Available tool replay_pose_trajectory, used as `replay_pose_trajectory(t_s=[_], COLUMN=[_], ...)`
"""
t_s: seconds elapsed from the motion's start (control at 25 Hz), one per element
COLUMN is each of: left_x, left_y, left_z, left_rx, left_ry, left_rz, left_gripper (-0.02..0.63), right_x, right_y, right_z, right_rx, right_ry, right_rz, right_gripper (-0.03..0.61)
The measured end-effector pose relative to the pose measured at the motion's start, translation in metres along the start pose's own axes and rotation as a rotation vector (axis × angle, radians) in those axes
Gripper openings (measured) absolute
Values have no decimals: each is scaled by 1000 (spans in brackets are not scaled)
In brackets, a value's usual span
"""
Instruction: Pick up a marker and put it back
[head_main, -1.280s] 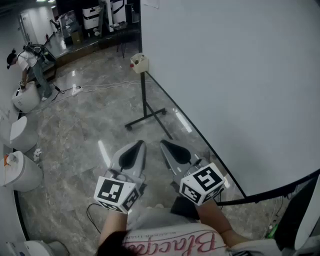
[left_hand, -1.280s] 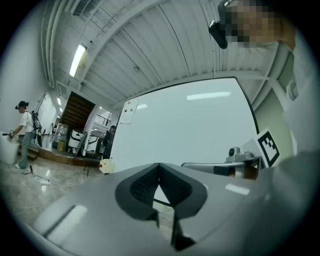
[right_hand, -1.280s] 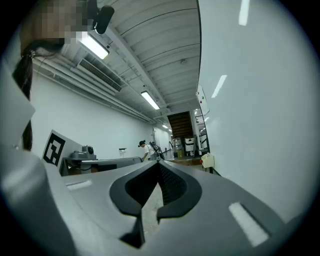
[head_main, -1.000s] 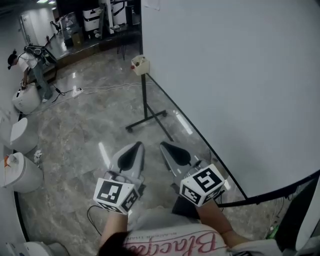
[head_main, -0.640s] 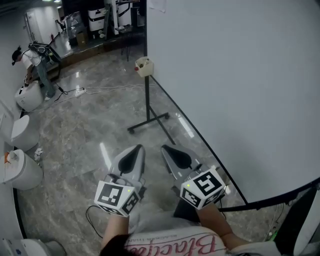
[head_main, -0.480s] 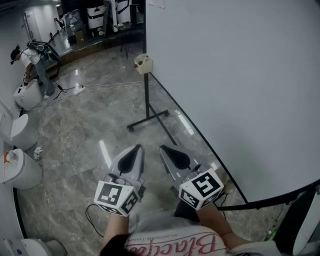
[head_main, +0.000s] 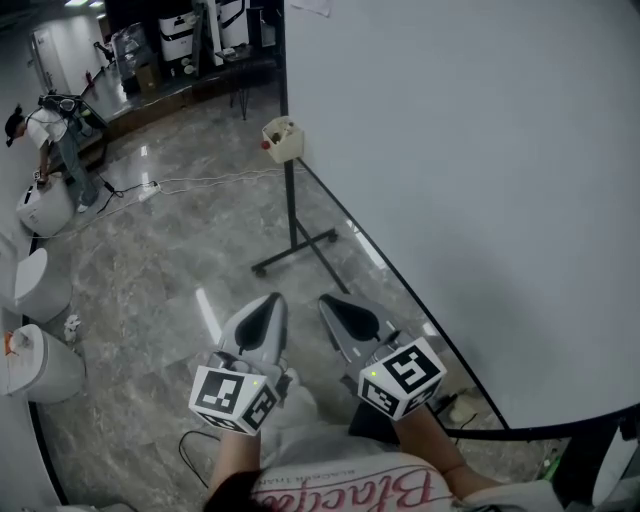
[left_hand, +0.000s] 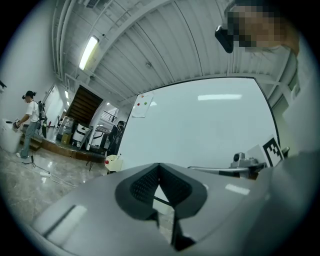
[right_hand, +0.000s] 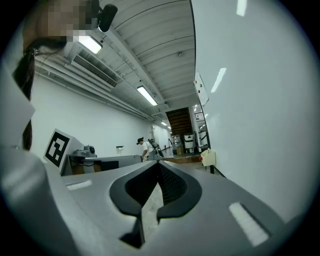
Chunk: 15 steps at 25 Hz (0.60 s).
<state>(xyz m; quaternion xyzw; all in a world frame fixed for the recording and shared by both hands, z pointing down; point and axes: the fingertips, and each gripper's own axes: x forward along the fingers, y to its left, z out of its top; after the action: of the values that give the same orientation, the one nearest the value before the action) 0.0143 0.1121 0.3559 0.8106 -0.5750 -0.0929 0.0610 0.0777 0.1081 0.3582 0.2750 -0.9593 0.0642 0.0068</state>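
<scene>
- Head view shows a small cream box (head_main: 282, 138) in the upper middle of the frame, fixed at the near edge of the whiteboard (head_main: 480, 180). It has a red spot on its left side. Whether that spot is a marker, or whether one lies inside, is too small to tell.
- Below the box, a dark stand (head_main: 293, 235) runs down to a crossed foot on the marbled floor (head_main: 150, 270).
- Left gripper (head_main: 268, 306) sits low in the middle of the frame, well apart from the box. Its own view shows the jaws pressed together at the tip, with nothing between them (left_hand: 159, 167).
- Right gripper (head_main: 334, 304) is just beside it, nearer the whiteboard. Its jaws are likewise closed on nothing (right_hand: 159, 165).
- Both grippers point up the frame toward the box, and each gripper view catches it in the distance (left_hand: 114, 162) (right_hand: 207, 157).
- A white cable (head_main: 200, 182) trails across the floor at upper left.
- A person (head_main: 50, 135) bends over white equipment at the far upper left.
</scene>
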Motion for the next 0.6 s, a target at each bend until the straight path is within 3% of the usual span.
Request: replay_pose_trajectory(t_s=[0.6], left_x=[115], left_y=[110], left_z=[35], left_rx=[-1], left_ry=[17], left_rz=[-104], left_gripper=[0], right_x=[139], right_y=[-75], right_z=[34], right_rx=[5], right_ry=[-25], right_rz=[-96], right_gripper=[2])
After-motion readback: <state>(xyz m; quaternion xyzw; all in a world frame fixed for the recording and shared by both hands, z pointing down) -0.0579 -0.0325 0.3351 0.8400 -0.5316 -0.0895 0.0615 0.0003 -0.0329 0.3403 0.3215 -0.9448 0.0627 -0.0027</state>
